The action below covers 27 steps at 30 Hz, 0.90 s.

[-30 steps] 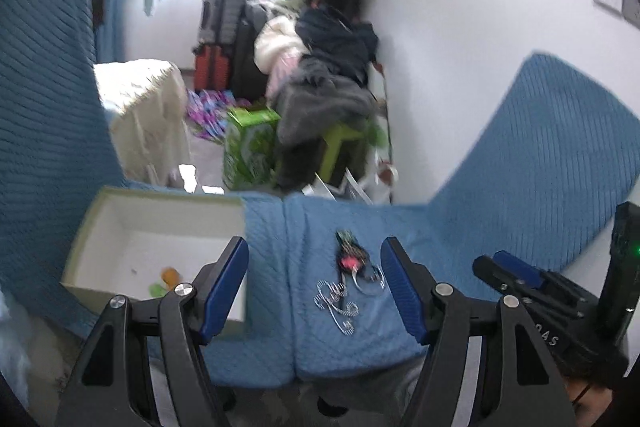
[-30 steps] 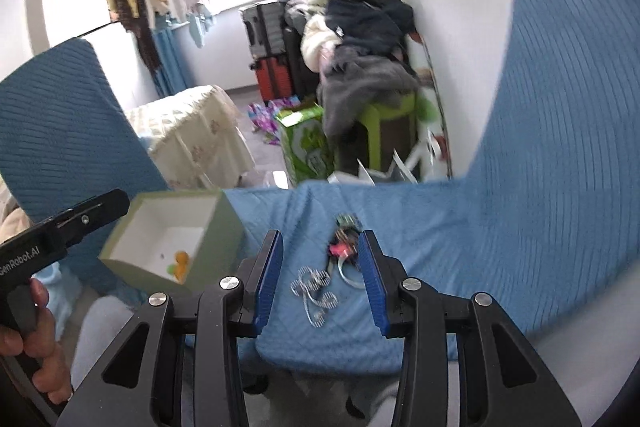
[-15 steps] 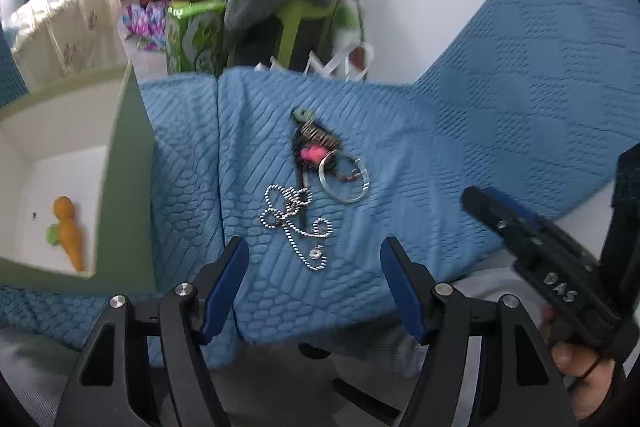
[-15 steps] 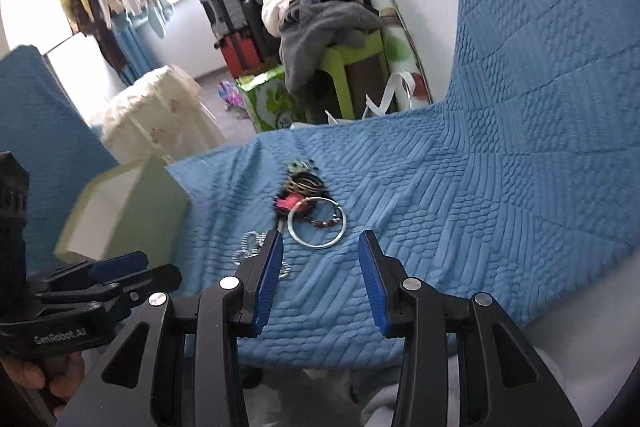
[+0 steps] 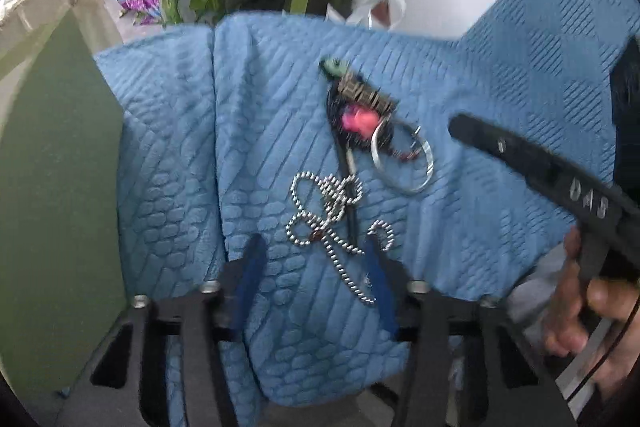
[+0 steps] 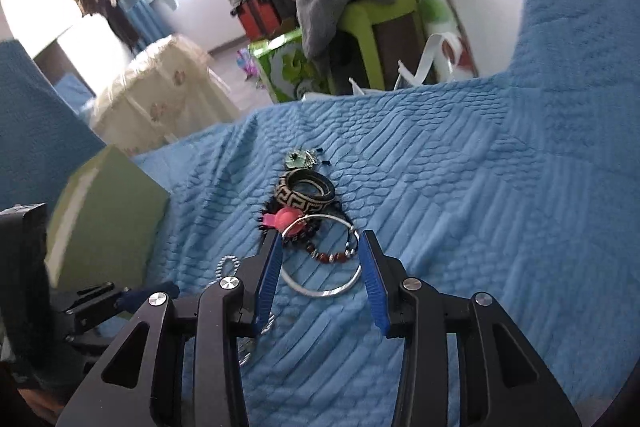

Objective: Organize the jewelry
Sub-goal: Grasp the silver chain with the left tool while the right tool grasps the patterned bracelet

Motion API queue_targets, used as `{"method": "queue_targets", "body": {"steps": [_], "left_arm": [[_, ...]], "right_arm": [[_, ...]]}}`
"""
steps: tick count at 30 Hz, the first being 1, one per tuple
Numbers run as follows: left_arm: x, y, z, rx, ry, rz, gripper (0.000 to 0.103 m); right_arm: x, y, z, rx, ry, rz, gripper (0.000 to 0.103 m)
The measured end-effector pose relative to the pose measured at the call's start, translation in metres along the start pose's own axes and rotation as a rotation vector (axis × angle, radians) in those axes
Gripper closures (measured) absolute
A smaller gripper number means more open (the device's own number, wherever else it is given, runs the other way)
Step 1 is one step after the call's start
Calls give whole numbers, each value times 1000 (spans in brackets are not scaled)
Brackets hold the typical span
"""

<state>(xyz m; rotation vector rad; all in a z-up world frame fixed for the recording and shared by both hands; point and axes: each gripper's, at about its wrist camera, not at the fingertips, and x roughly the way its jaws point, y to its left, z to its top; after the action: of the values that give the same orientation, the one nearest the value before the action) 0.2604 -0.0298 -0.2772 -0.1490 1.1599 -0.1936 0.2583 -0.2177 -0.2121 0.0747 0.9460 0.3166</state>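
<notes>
A small heap of jewelry lies on the blue quilted cover [image 5: 480, 75]. My left gripper [image 5: 314, 247] hangs low over the silver bead chain [image 5: 332, 223]. Its jaws are closing, the chain's tail lies between them, and the pads are clear of it. My right gripper [image 6: 320, 239] straddles the silver bangle [image 6: 320, 291], with its blue pads just outside the ring and no visible squeeze. A dark bead bracelet [image 6: 330, 257] lies inside the bangle. Beyond it are a pink piece [image 6: 286, 217], a black-and-cream patterned bangle [image 6: 306, 189] and a green brooch [image 6: 298, 158].
A green box [image 5: 52, 187] stands at the left edge of the cover, close to my left gripper. A hand [image 5: 580, 307] holds the right gripper's black body at the right. Beyond the cover are a green stool [image 6: 372, 15] piled with clothes, a green carton and suitcases.
Both grippers have dropped toward the jewelry and tipped downward. The left jaws have narrowed around the bead chain. The right fingers now flank the silver bangle. The box's inside has left view.
</notes>
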Motion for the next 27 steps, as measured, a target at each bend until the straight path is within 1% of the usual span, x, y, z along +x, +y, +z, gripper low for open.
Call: {"method": "queue_targets", "body": {"steps": [2,4,7,11,12,13,15,16,18,19,20,23,24,26,27], "left_arm": [[8,4,3,-19,17,-20,64],[12,5,5,-24,10,-16,64],[16,4,10,-3,5,-41,65],[16,-2,8,54,-23,-18,65],[17,-4,8,65,-28,-16,67],[18,-6,7,70,-31,-20,72],[19,-9,7,71,-37,-25,76],[20,-10,8,73,-40,-22,81],[22,-10,9,75,-45,-22,88],[24,-11,11,76,-50,-15,93],[25,-10,11,76,-53,-11,95],[22,-6,10,68,-57,-12,99],[22,-5,9,60,-58,-15,100],[20,-1,8,39,-60,-23,100],[20,2,8,32,-60,-29,101]], "right_arm": [[13,-2,4,-9,24,-3,66],[24,-6,9,-1,41,10,66],[35,-8,14,0,56,-3,65],[48,-5,19,-3,82,3,63],[49,-3,19,-10,82,12,60],[50,-1,21,-12,81,19,55],[52,1,23,-11,74,26,47],[53,2,24,-4,72,33,47],[57,4,25,-3,75,42,47],[59,5,26,-11,75,33,47],[61,5,26,-17,77,27,47],[71,6,28,-21,90,16,52],[73,7,28,-23,93,16,59],[75,12,28,-46,90,11,65],[74,15,28,-67,79,0,72]]}}
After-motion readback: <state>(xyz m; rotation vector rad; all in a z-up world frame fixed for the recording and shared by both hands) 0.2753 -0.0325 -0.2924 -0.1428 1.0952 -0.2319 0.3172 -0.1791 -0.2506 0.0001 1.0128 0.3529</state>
